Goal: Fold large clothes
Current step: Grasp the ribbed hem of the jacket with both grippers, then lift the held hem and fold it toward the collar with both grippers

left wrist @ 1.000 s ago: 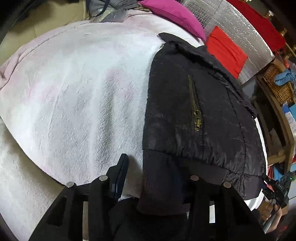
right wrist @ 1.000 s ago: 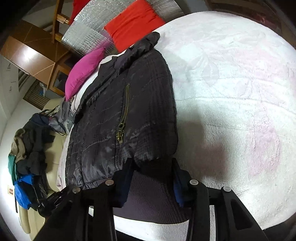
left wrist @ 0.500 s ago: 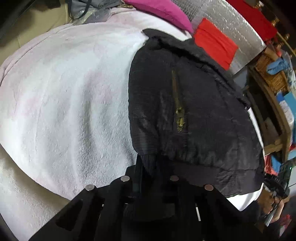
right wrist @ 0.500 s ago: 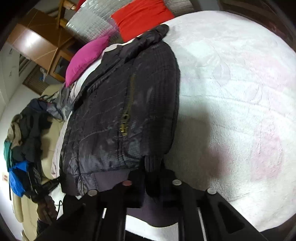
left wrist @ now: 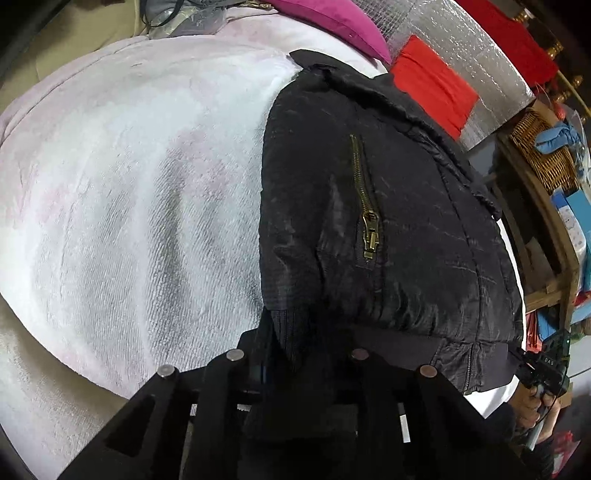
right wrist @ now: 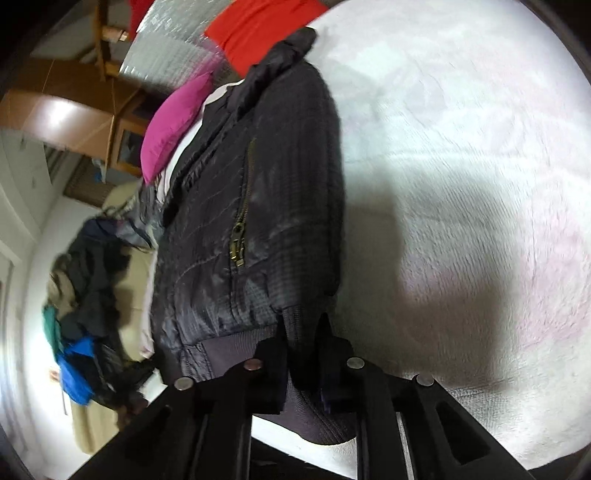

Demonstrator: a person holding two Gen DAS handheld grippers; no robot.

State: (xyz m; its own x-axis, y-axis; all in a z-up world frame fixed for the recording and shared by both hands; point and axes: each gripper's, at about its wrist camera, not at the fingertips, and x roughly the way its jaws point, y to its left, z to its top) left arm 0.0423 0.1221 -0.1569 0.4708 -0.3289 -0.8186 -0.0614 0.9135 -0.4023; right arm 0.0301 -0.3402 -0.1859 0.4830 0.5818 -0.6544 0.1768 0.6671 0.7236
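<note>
Left wrist view: a black quilted jacket (left wrist: 388, 206) lies folded lengthwise on a white fleecy blanket (left wrist: 122, 206), collar away from the camera, ribbed hem nearest it.
Jacket position: toward the side of the bed where the shelves stand; bare blanket stretches wide on its other side.
Zip: a brass pocket zipper (left wrist: 367, 218) runs down the top layer, its pull hanging toward the hem; in the right wrist view the same zipper (right wrist: 240, 225) shows blurred.
Left gripper (left wrist: 295, 354): jaws drawn tight on the ribbed hem at one bottom corner, dark fabric bunched between them.
Right gripper (right wrist: 301, 354): jaws closed on the hem at the other bottom corner of the jacket (right wrist: 258, 192), knit band pinched between the pads.
Right gripper seen from the left: small at the frame's edge (left wrist: 543, 369), held in a hand; its jaws cannot be made out from there.
Hem: raised slightly off the blanket (right wrist: 461, 184) at the right gripper, with a shadow beneath.
Past the collar: a magenta pillow (left wrist: 332, 18), a red cushion (left wrist: 432, 85) and a silver foil-like sheet (left wrist: 472, 51).
Beside the bed: wooden shelves with a wicker basket (left wrist: 543, 155).
Opposite side: a heap of mixed clothes (right wrist: 85, 295) on a beige seat, blurred.
</note>
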